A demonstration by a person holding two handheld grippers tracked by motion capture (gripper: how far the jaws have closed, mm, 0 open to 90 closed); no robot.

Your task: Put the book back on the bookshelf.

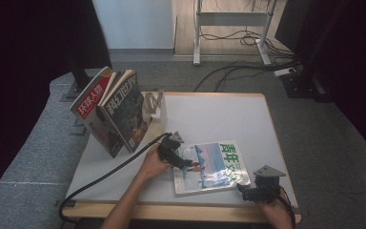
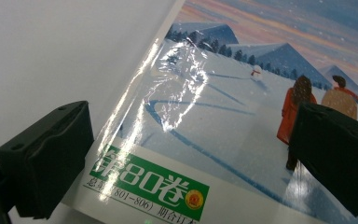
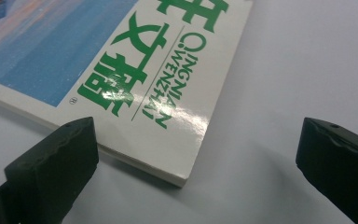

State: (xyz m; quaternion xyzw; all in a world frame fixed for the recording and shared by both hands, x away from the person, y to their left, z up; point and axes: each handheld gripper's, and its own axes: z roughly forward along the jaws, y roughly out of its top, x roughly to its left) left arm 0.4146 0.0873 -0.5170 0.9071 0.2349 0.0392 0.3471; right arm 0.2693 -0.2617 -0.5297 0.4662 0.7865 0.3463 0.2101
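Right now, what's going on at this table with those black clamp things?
A person holds a two-jaw gripper in each hand over a magazine lying flat on the white table. The left gripper hovers above its snowy cover with jaws open. The right gripper sits at the magazine's near corner, jaws also open, gripping nothing. Two other magazines stand propped against a stand at the back left.

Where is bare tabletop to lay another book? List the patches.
The far right of the white table, beyond the flat snow-scene magazine, is bare. So is the near left corner, crossed by the black cable. The far left is crowded by two standing magazines against the bookend.
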